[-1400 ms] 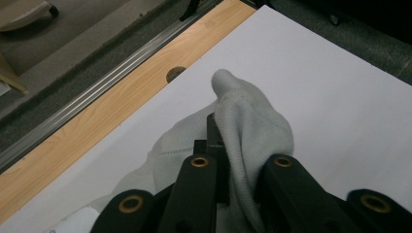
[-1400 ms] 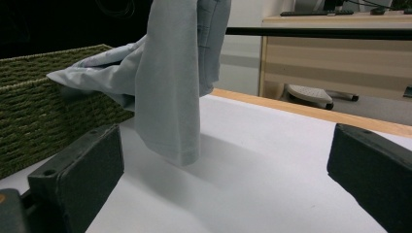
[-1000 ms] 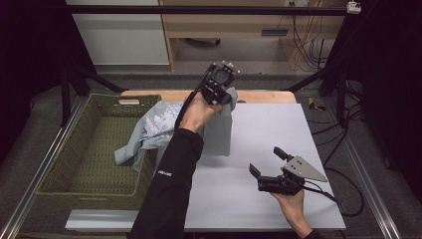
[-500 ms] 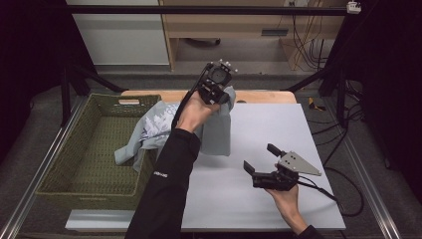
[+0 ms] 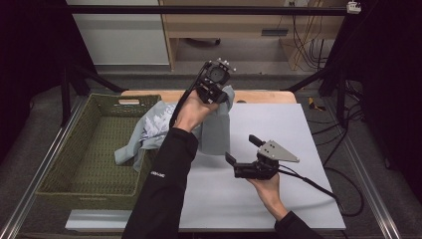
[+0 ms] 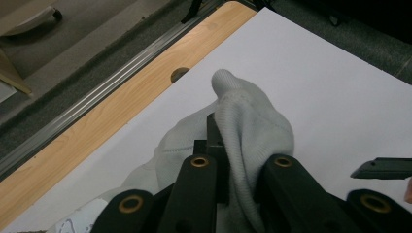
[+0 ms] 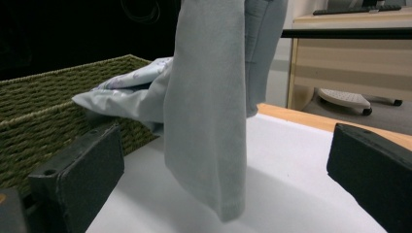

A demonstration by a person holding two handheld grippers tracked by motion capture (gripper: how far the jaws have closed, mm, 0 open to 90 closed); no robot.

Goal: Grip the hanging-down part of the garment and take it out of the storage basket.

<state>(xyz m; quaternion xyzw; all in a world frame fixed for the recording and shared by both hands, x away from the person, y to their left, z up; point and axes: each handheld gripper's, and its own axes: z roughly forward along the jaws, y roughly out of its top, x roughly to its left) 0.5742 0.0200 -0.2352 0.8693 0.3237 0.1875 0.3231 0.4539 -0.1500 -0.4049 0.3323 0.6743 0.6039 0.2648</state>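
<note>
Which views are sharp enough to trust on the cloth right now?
High view: soft, evenly lit, dark edges. Left gripper view: crisp on the cloth, rib knit clear. Right gripper view: cloth hem sharp with a soft shadow on the table; near jaws blurred.

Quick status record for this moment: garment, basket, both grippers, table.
garment: pale grey-blue cloth, lifted by one edge, hanging down to the table, its other end draped over the basket rim
basket: green woven, left of the table
left gripper: shut on the cloth, raised
right gripper: open, low, aimed at the hanging cloth, apart from it
table: white top
</note>
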